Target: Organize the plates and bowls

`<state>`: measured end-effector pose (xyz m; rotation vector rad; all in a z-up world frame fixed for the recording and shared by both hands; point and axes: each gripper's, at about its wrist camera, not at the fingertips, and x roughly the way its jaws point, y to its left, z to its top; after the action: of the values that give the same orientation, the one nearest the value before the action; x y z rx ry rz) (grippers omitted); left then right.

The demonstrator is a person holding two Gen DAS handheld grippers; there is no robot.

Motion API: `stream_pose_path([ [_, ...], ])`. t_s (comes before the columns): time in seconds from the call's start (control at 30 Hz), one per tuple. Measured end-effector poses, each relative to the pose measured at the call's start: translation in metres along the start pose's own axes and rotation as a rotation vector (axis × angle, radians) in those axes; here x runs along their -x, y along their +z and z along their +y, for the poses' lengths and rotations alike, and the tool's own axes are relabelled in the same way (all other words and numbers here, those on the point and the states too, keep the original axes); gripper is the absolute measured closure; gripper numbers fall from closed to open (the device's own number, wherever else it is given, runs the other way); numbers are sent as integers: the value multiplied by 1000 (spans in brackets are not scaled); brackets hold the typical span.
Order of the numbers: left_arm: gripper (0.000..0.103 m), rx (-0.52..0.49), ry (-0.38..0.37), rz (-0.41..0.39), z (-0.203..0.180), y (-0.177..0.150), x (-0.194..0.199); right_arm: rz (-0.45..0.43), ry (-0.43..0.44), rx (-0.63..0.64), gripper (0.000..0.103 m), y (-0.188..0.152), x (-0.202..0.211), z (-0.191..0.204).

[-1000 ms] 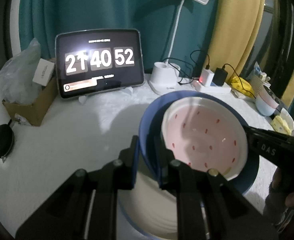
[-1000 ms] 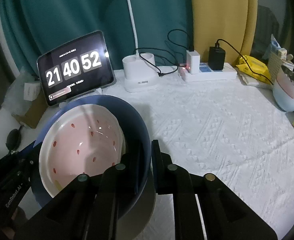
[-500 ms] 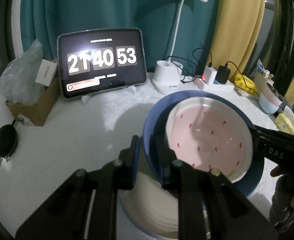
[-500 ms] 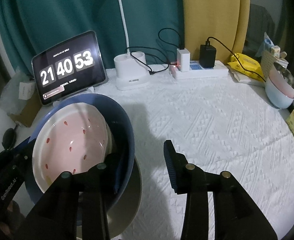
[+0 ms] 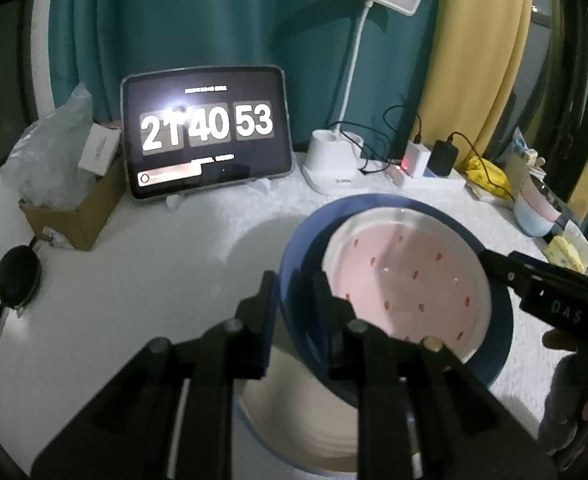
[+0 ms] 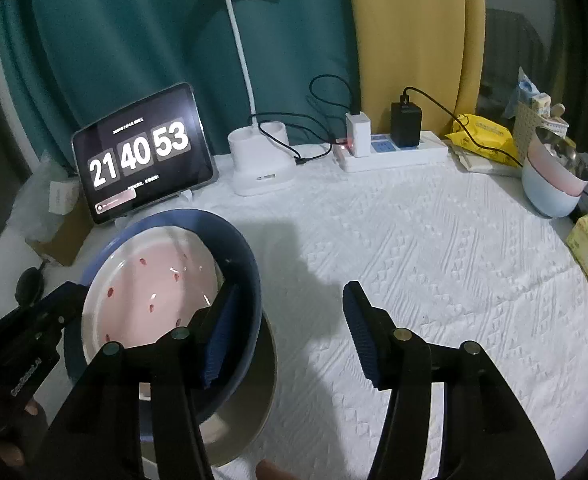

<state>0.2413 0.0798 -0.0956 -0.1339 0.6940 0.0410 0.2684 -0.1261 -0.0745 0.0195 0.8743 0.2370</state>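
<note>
A dark blue bowl (image 5: 298, 256) holds a pink bowl with red spots (image 5: 410, 276) inside it. Both sit over a white plate (image 5: 294, 412). My left gripper (image 5: 294, 300) is shut on the blue bowl's near rim. In the right wrist view the blue bowl (image 6: 246, 256), the pink bowl (image 6: 150, 280) and the plate (image 6: 254, 412) lie at lower left. My right gripper (image 6: 290, 312) is open, its left finger just inside the blue bowl's rim, its right finger over the cloth.
A tablet clock (image 6: 142, 156), a desk lamp base (image 6: 260, 164) and a power strip (image 6: 390, 152) stand at the back. Stacked pastel bowls (image 6: 554, 184) and yellow packets (image 6: 482, 132) are at the right edge. A cardboard box (image 5: 74, 216) sits at the left.
My right gripper opened and let go of the blue bowl's rim, then pulled back slightly. My left gripper keeps its hold on the bowl.
</note>
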Motion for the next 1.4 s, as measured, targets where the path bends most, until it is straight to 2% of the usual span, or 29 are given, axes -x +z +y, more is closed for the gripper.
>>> stream_pose_path([
  [0.17,82,-4,7,-5,-2,-3,8,-3,5,5,46,-2,6,2],
  [0.2,77,-4,8,-4,-3,-4,10,-5,6,7,46,-2,8,2],
  [0.23,56,-5,6,-5,-3,-5,11,-7,7,8,46,-2,9,3],
  [0.3,33,0,-9,-9,-4,-7,16,-12,8,9,46,-3,13,3],
  [1.17,32,-36,-45,-98,-34,-37,87,-80,0,17,46,-35,79,-2],
  [1.2,32,-37,-44,-102,-34,-37,89,-84,0,17,46,-36,81,-2],
  [1.3,21,-44,-46,-113,-38,-41,99,-103,3,12,46,-39,90,-2],
  [1.4,16,-49,-46,-131,-42,-43,110,-119,7,12,46,-42,98,-2],
])
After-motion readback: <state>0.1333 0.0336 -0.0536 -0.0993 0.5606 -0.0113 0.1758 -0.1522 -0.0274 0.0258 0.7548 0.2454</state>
